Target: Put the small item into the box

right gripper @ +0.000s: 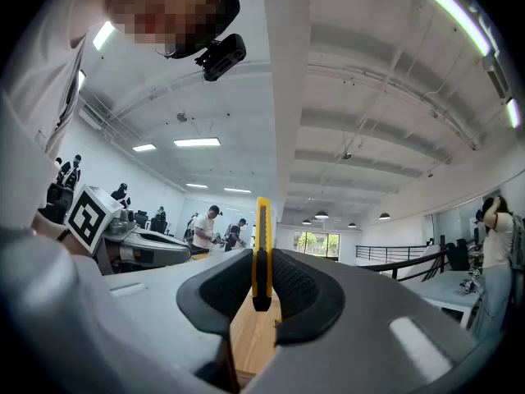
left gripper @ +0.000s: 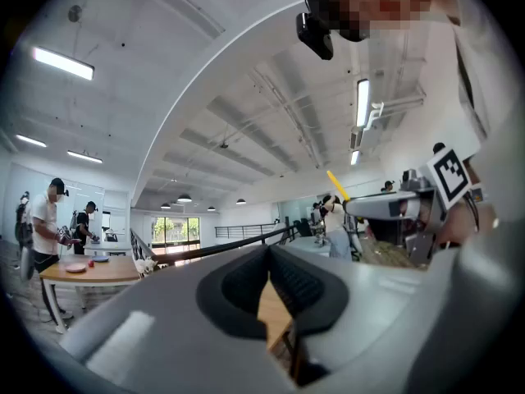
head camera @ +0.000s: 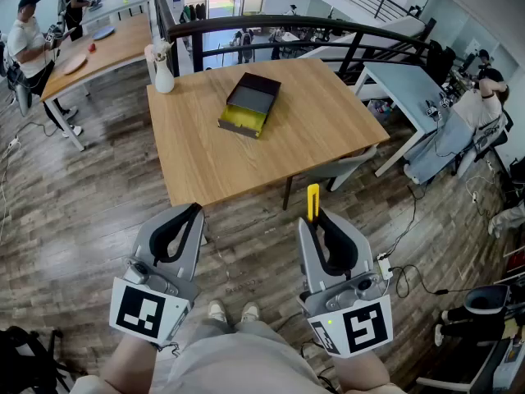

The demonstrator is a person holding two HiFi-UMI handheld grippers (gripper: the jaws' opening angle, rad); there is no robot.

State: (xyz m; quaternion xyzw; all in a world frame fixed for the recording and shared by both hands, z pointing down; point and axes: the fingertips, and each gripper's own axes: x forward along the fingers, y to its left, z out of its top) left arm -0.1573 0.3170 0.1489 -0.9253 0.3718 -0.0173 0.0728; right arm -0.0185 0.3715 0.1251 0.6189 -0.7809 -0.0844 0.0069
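My right gripper [head camera: 316, 217] is shut on a yellow utility knife [head camera: 312, 201], which sticks up out of the jaws; in the right gripper view the knife [right gripper: 262, 253] stands upright between the black pads. My left gripper [head camera: 191, 213] is shut with nothing in it; its pads [left gripper: 291, 281] meet. Both grippers are held low over the wooden floor, short of the table's near edge. The open dark box [head camera: 249, 104] with a yellow-green inside lies on the wooden table [head camera: 262, 146], well ahead of both grippers.
A white vase [head camera: 163, 74] stands at the table's far left corner. A dark railing [head camera: 271, 25] runs behind the table. Another wooden table [head camera: 98, 52] with people at it is far left, and a grey desk [head camera: 410, 84] with a seated person is at right.
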